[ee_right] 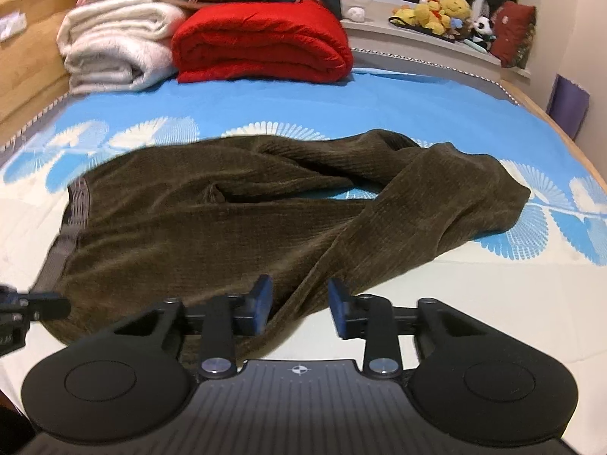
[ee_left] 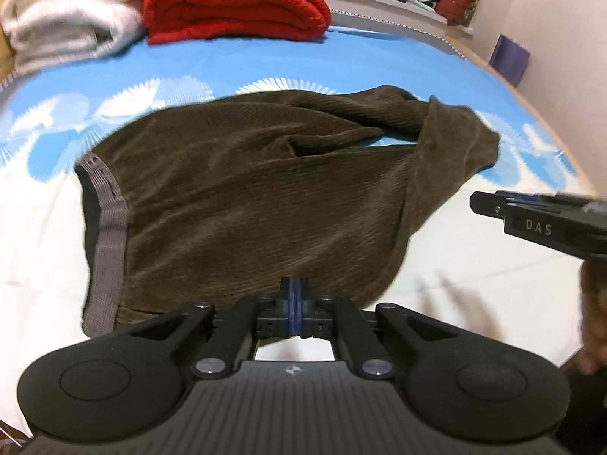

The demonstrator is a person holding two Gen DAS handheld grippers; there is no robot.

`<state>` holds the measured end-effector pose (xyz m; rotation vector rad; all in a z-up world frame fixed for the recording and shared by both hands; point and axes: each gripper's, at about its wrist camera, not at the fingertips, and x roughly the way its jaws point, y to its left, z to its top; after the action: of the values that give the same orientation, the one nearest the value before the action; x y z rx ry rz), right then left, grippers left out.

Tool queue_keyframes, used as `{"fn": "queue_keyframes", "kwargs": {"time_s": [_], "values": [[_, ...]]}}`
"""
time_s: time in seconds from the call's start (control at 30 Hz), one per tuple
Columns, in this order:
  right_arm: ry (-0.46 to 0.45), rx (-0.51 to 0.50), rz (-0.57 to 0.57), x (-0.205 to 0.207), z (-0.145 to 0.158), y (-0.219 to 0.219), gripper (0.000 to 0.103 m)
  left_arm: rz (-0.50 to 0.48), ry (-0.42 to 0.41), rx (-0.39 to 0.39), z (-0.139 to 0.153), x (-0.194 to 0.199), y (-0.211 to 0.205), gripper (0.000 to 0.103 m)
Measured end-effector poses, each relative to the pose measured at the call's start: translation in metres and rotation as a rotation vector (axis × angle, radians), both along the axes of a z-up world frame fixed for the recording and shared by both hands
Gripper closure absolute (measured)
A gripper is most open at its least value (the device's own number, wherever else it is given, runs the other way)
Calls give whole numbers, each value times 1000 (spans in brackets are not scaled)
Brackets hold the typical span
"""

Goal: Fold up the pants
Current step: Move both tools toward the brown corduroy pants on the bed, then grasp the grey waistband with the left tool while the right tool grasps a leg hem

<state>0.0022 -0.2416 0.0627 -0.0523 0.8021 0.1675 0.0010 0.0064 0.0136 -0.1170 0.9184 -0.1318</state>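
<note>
Right wrist view shows the pants (ee_right: 235,227) lying rumpled across the bed (ee_right: 474,113), legs twisted and nothing neatly folded yet, with the right gripper (ee_right: 299,305) half open astride the near hem and the left gripper (ee_left: 292,303) shut, apparently pinching that edge.

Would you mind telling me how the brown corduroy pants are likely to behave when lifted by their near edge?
The brown corduroy pants will probably droop limply, since the legs already lie twisted and creased. The ribbed pile looks grippy, so slipping seems unlikely. They look thick, so perhaps fairly heavy.
</note>
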Motion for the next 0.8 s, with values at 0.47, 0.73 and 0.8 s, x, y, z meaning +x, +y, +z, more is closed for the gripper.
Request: {"fn": "queue_keyframes", "kwargs": {"time_s": [0.47, 0.73, 0.8], "values": [[80, 180, -154, 102, -2, -90, 58, 370, 266, -169, -41, 84, 186, 101], [191, 162, -177, 168, -54, -70, 43, 436, 285, -168, -73, 101, 219, 82], [202, 161, -197, 180, -63, -68, 39, 442, 313, -159, -83, 104, 224, 70]]}}
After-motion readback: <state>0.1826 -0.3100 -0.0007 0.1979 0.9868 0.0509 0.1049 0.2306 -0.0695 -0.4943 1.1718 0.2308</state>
